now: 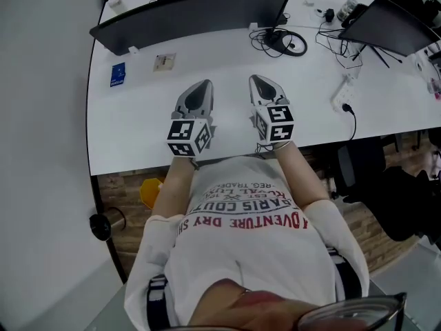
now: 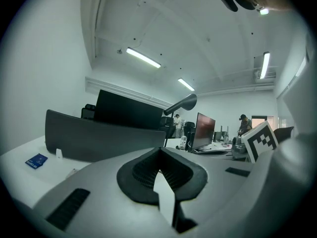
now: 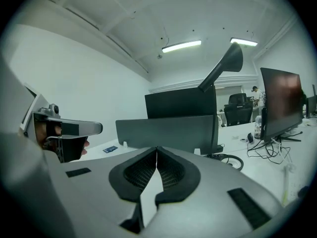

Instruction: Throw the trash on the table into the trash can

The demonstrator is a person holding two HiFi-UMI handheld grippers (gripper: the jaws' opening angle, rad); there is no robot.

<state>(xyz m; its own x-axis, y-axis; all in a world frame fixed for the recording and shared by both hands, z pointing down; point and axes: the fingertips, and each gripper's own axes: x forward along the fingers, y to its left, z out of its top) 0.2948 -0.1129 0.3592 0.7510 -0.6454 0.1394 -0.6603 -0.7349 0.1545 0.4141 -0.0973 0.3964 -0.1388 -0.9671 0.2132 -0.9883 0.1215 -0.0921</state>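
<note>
In the head view my left gripper (image 1: 202, 85) and right gripper (image 1: 258, 80) hover side by side over the white table (image 1: 138, 136), near its front edge. Both point toward the far side. The left gripper (image 2: 159, 152) has its jaws together with nothing between them. The right gripper (image 3: 157, 150) is likewise shut and empty. A small beige packet (image 1: 164, 62) and a blue card (image 1: 118, 74) lie on the table ahead and to the left of the left gripper. The blue card (image 2: 36, 160) also shows low at the left in the left gripper view. A yellow container (image 1: 150, 192) sits on the floor under the table's front edge.
A wide dark monitor (image 1: 189, 16) stands across the back of the table, with coiled cables (image 1: 288, 43) beside its stand. A power strip (image 1: 342, 95) and its lead lie at the right, and a second screen (image 1: 393, 23) stands at the far right. People stand far off in the room.
</note>
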